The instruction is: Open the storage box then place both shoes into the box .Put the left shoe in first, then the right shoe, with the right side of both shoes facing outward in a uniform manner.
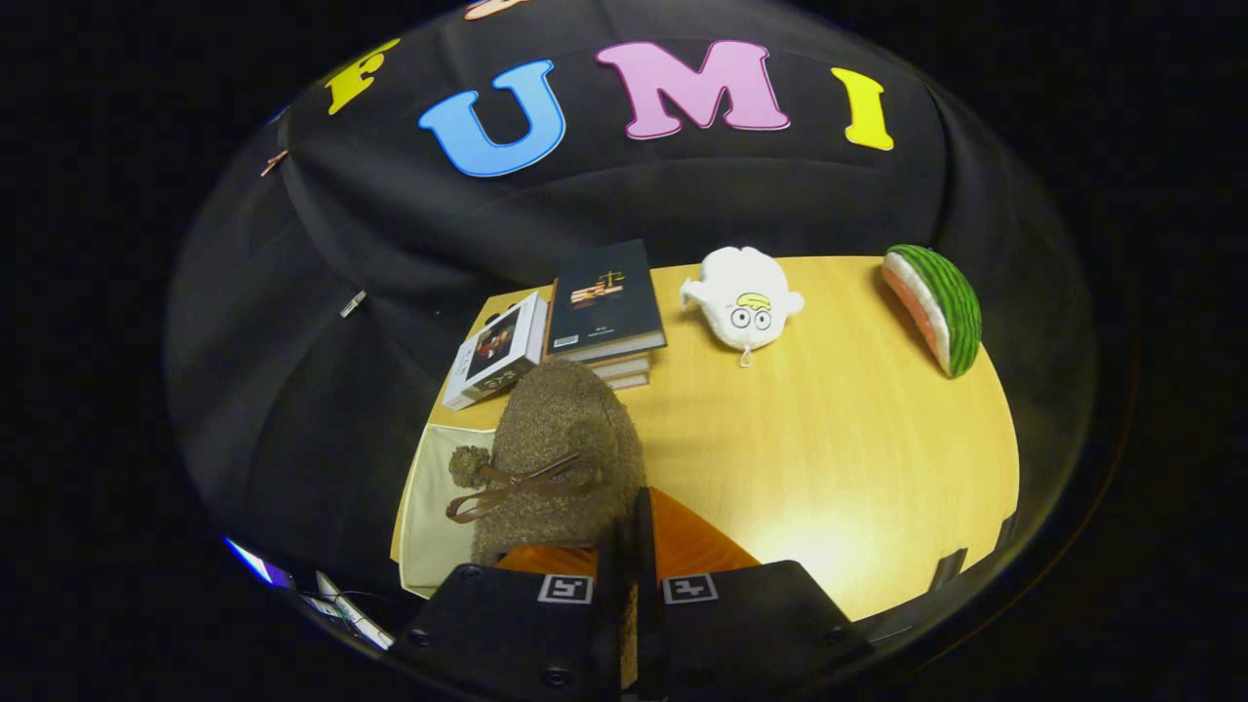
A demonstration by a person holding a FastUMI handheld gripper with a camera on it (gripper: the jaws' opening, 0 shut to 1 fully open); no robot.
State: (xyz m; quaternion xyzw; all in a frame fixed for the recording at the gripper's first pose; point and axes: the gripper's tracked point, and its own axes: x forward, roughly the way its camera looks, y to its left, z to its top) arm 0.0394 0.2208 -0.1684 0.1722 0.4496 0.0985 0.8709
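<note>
Jaws of gripper point(629, 546) pressed together, pinching fuzzy brown shoe point(556, 458) at its edge. Held up above tabletop point(829, 439), likely for carrying to cream box point(429, 517) below.

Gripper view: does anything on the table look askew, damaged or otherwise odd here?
Nothing looks damaged or spilled. The hand-held gripper has its fingers nearly together on the edge of a fuzzy brown shoe, held up over a cream box. One white book leans tilted against the book stack; the plush toy and watermelon slice lie undisturbed.
</note>
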